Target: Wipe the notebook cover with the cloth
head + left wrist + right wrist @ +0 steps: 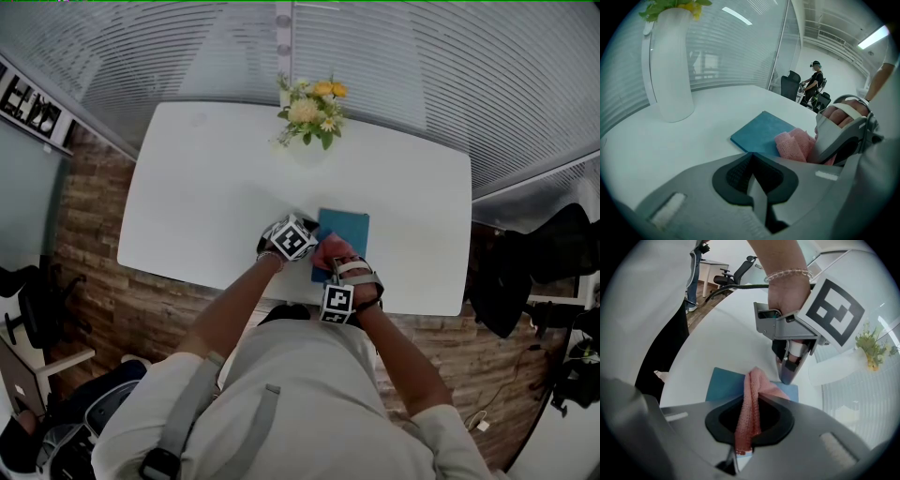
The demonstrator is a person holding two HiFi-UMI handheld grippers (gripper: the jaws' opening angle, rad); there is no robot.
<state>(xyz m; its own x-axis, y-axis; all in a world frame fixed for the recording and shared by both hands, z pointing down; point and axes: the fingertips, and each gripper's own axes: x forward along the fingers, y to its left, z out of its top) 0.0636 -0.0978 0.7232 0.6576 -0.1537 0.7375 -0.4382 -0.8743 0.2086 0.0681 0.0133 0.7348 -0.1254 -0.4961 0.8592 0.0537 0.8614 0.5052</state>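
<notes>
1. Your pale shirt (300,394), crossed by grey webbing straps, filled the bottom of the head view, with both forearms reaching over the near edge of the table (206,187).
2. That table was a smooth white slab with rounded corners, set on a floor (103,291) of brown wood planks.
3. Your right gripper (749,405) was clenched on the cloth (750,413), a pink rag with a coarse, waffle-like weave. It was pinched into a narrow fold between the dark jaw pads, and its loose end was bunched on the notebook (724,385).
4. The notebook was a thin, flat rectangle with a matte teal cover. It lay closed on the table near the front edge, just ahead of your hands.
5. Your left gripper (751,164) had its jaws pressed together with nothing between them. In the right gripper view its tip pointed down at the notebook's far edge; whether it touched could not be told.
6. Further back stood a tall, smooth white vase (670,70) with yellow flowers (314,108) and green leaves, well apart from the notebook.
</notes>
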